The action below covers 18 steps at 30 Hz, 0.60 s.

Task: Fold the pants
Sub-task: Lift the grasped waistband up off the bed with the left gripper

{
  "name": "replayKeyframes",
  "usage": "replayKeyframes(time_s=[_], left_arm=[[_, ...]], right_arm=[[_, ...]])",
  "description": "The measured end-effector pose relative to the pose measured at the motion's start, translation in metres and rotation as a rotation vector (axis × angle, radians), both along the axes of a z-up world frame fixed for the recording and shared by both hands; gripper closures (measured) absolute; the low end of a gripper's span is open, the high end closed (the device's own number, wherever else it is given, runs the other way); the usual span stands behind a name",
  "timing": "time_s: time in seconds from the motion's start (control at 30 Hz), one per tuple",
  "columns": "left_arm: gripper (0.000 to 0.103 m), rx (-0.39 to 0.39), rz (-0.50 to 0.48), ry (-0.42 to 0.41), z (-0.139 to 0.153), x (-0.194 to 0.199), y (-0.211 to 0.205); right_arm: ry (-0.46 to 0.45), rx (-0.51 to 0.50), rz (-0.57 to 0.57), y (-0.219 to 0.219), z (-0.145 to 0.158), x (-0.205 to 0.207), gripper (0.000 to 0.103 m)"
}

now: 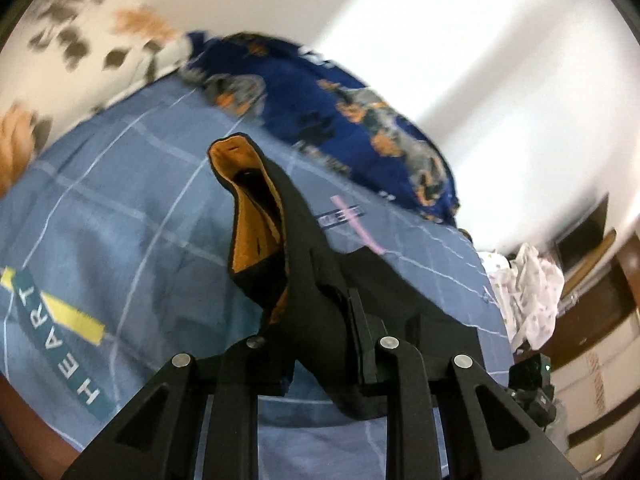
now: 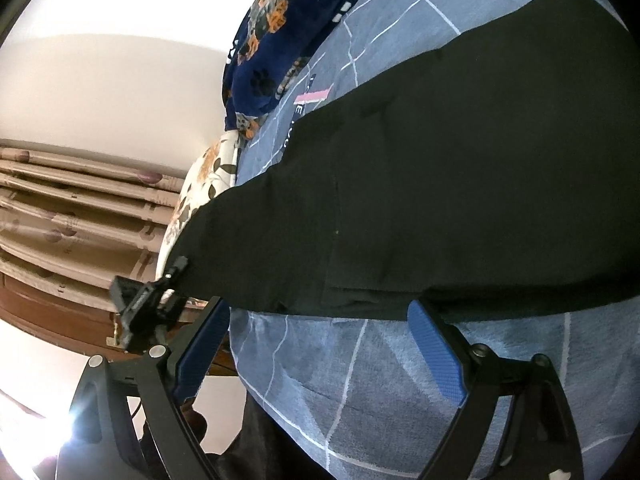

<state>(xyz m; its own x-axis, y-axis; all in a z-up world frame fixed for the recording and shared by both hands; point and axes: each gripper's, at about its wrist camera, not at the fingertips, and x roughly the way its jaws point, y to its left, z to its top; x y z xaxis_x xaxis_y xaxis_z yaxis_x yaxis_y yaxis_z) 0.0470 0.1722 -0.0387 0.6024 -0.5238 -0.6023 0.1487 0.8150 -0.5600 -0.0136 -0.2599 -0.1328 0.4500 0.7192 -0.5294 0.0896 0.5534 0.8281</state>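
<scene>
Left wrist view: left gripper (image 1: 320,312) jaws pinch black pants with orange lining (image 1: 276,216) at frame centre, above blue bed cover (image 1: 120,200); right gripper (image 2: 316,344) jaws spread. Thin grip risks slipping.

Home bedroom: bed with blue bedsheet (image 1: 120,208), floral pillow (image 1: 84,40), navy blanket (image 1: 320,108), curtains (image 2: 72,208).

Your left gripper's fingertips (image 1: 320,316) are buried under the black pants (image 1: 304,280). Beyond them, the blue blanket (image 1: 320,112) is motion-blurred. Past your right fingers (image 2: 434,356), the pants (image 2: 440,200) run off the frame's right edge.
</scene>
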Motion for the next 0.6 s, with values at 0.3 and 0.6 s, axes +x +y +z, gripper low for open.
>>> replayKeyframes(time_s=[0.3, 0.6], left_arm=[[0.081, 0.025, -0.082, -0.087, 0.037, 0.004, -0.051], [0.081, 0.024, -0.131, -0.125, 0.051, 0.005, -0.085]], right_arm=[[-0.017, 0.031, -0.049, -0.019, 0.005, -0.001, 0.014], [-0.020, 0.067, -0.084, -0.032, 0.006, 0.001, 0.014]])
